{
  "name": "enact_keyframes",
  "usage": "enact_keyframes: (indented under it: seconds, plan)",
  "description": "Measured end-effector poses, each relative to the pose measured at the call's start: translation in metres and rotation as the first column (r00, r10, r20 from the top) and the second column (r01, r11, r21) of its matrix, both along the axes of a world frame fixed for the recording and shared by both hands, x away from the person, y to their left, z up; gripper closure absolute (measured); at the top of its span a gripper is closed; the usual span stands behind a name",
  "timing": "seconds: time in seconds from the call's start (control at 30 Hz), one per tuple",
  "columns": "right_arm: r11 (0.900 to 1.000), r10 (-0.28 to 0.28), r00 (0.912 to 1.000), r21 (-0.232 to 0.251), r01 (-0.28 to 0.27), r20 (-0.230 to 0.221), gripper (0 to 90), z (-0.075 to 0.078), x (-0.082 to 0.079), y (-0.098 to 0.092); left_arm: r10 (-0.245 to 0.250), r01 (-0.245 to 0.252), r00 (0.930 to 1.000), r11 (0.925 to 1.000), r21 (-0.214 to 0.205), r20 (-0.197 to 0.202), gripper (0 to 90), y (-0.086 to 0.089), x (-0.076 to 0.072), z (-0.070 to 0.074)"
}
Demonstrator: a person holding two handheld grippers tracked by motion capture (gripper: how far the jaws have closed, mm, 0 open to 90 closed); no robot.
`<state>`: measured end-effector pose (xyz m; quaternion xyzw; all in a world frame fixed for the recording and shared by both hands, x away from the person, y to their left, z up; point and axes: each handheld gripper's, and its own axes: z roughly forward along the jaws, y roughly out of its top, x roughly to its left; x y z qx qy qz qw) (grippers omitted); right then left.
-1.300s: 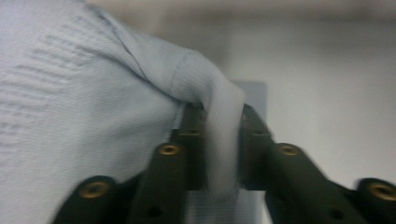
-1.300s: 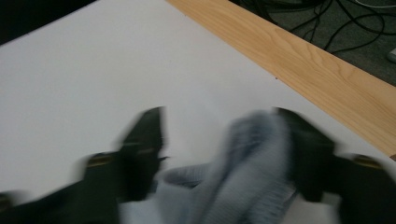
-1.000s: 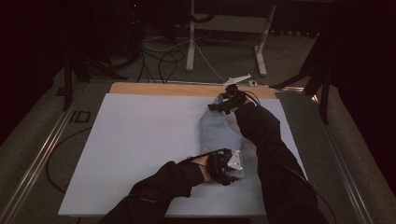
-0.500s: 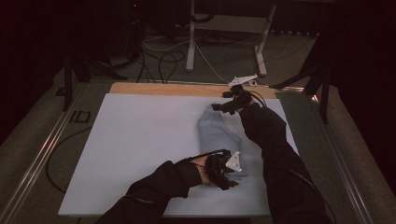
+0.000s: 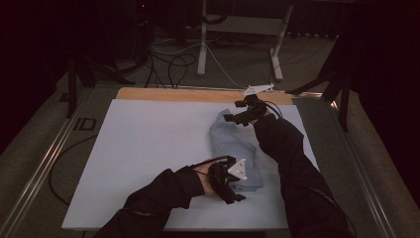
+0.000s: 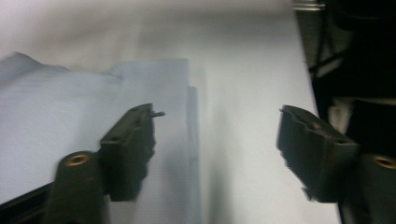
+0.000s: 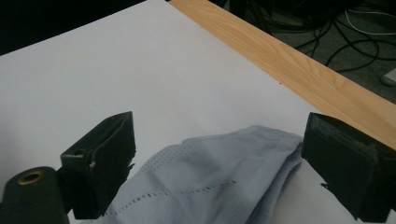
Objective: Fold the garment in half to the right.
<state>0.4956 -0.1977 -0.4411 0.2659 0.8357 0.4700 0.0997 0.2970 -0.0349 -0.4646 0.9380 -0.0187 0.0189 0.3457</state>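
Observation:
A folded light blue cloth (image 5: 234,146) lies on the right half of the white table top (image 5: 148,148). My left gripper (image 5: 236,184) hovers at the cloth's near end. In the left gripper view the left gripper (image 6: 217,114) has just been opening; one of its fingers (image 6: 133,140) is above the cloth (image 6: 70,121), the other over bare table, and nothing is pinched. My right gripper (image 5: 236,115) is at the cloth's far end. In the right gripper view the right gripper (image 7: 219,122) stands open, with the cloth's bunched edge (image 7: 219,172) lying below, untouched by the pads.
A wooden strip (image 5: 173,93) runs along the table's far edge, also seen in the right gripper view (image 7: 289,60). Beyond it are floor cables (image 5: 173,59) and a metal stand (image 5: 203,39). Metal rails (image 5: 44,163) flank the table. Both dark sleeves reach in from below.
The left gripper's jaws have spread apart and let go of the cloth's near end. The right gripper has shifted slightly at the far end. The cloth lies as before.

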Motion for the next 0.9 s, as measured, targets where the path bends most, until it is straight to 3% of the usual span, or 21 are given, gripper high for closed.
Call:
enact_keyframes:
  seconds: [0.03,0.07,0.23,0.33,0.37,0.47,0.63,0.73,0.83,0.9]
  plan:
    - [1.0,-0.003,1.0,-0.005,0.003,0.007,9.7,-0.001,-0.002,0.002,0.0,0.0,1.0,1.0,0.0,0.0,21.5,0.0,0.0,0.0]
    - [1.0,0.004,0.9999,-0.007,-0.004,0.013,9.7,-0.001,-0.003,0.003,-0.003,0.003,0.9997,1.0,-0.006,-0.026,19.8,0.005,0.002,0.0]
    - [0.9998,0.02,0.9997,-0.009,-0.02,0.014,9.7,-0.004,-0.009,0.008,0.003,-0.003,0.9994,0.9997,-0.025,-0.035,15.2,0.015,0.003,-0.001]
    - [0.9998,0.018,0.9997,0.002,-0.018,0.017,9.7,-0.006,-0.012,0.009,0.031,-0.032,0.9985,0.9991,-0.026,-0.046,0.9,0.023,0.003,-0.001]
    - [0.9999,0.017,0.9996,0.001,-0.017,0.023,9.7,-0.006,-0.013,0.009,0.057,-0.059,0.9976,0.997,-0.05,-0.039,0.9,0.031,0.002,-0.001]
    - [0.9997,0.023,0.9992,-0.013,-0.023,0.032,9.7,-0.007,-0.015,0.009,0.071,-0.074,0.9962,0.9951,-0.066,-0.05,0.9,0.039,0.003,0.0]
    - [0.9995,0.024,0.9991,-0.023,-0.023,0.035,9.8,-0.011,-0.017,0.009,0.101,-0.104,0.9944,0.9889,-0.106,-0.031,0.6,0.061,0.003,0.002]
    - [0.9998,0.02,0.9993,-0.007,-0.02,0.03,9.7,-0.012,-0.018,0.007,0.129,-0.133,0.9908,0.9839,-0.119,-0.041,0.6,0.076,0.003,0.002]
    - [1.0,0.008,0.9995,0.002,-0.008,0.032,9.7,-0.014,-0.018,0.007,0.163,-0.168,0.9847,0.981,-0.097,-0.062,0.6,0.09,0.003,-0.001]
    - [0.9999,-0.002,0.9998,0.01,0.001,0.022,9.7,-0.015,-0.017,0.008,0.166,-0.176,0.9824,0.9759,-0.129,-0.086,0.6,0.102,0.002,-0.003]
